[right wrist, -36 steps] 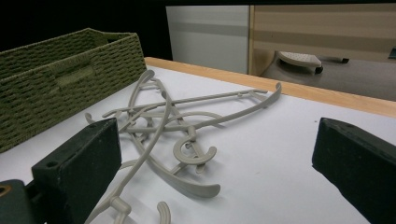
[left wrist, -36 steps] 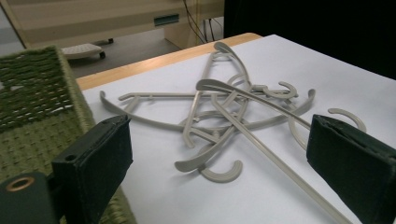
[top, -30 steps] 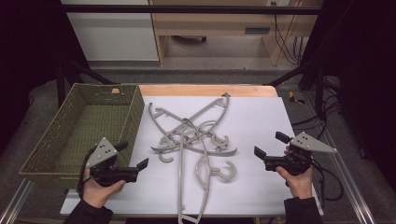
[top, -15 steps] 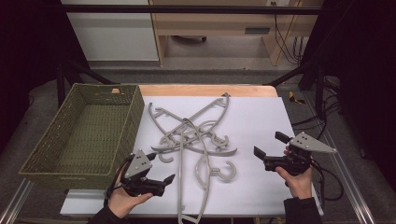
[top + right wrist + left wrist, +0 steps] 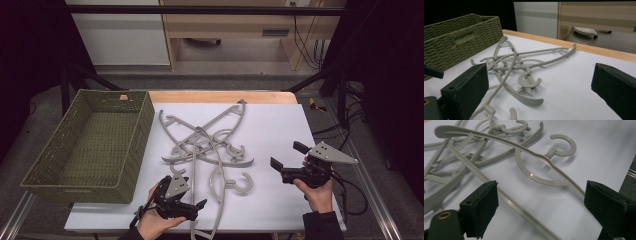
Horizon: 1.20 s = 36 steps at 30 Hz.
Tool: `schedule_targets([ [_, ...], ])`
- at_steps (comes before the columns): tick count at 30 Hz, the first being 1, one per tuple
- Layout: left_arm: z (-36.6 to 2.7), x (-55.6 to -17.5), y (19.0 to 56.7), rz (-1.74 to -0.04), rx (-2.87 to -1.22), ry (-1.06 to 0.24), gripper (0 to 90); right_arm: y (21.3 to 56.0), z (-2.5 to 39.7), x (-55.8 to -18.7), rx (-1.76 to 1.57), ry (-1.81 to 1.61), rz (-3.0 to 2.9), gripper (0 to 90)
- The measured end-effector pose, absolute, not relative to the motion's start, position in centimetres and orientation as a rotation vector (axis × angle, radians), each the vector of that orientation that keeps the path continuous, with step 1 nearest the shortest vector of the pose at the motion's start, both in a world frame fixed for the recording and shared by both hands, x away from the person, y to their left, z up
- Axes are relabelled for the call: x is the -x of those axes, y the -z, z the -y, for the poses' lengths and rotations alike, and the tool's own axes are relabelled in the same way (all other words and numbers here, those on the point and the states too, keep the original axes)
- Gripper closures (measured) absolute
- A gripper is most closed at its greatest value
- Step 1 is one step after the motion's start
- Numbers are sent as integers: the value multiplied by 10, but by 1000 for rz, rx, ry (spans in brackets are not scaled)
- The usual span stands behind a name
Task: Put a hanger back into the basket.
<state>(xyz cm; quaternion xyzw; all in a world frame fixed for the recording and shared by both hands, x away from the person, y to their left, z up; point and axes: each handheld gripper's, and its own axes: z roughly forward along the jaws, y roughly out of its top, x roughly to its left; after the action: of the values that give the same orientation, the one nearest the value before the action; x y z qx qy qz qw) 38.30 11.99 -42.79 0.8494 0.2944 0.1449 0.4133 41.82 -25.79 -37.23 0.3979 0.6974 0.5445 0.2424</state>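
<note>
At the left edge of the table stands the green woven basket (image 5: 87, 145), open and with nothing in it that you can see – it looks ready to receive the hangers, so I judge that the work is to move them there.

Just right of the basket's near corner, at the near edge of the table, your left gripper (image 5: 192, 206) hangs low over the white sheet (image 5: 280, 125). Your left hand (image 5: 152, 222) holds it from below and behind, with the wrist low, so that the jaws point to the right, across the long hanger (image 5: 216, 185). In the left gripper view the jaws are wide apart and hold nothing; the thin lower bar of this hanger passes between them, close to the left pad. This hanger lies apart from the others with its hook toward the right, and that is probably why you go for it first.

In the middle of the sheet lies the pile of hangers (image 5: 205, 140), grey, crossed over each other and tangled by hooks and arms.

Near the right edge your right gripper (image 5: 286, 161) stays above the sheet, well apart from the pile. Your right hand (image 5: 315, 187) grips it from under, the jaws are turned left toward the hangers – wide open also, and empty.
</note>
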Motion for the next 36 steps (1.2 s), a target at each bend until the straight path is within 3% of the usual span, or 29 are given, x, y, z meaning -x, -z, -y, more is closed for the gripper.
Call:
schedule_targets([
  [7,-102,-381,441,-758,-2174,-311,174,372,258,-418,-1090,-1489,-1905,13],
  [23,-57,-372,473,-773,-2288,-188,364,373,257,-419,-1089,-1481,-1910,14],
  [27,-52,-369,475,-792,-2277,-238,386,373,256,-419,-1088,-1480,-1912,14],
  [36,-54,-367,472,-803,-2313,-281,544,373,257,-418,-1089,-1473,-1916,14],
])
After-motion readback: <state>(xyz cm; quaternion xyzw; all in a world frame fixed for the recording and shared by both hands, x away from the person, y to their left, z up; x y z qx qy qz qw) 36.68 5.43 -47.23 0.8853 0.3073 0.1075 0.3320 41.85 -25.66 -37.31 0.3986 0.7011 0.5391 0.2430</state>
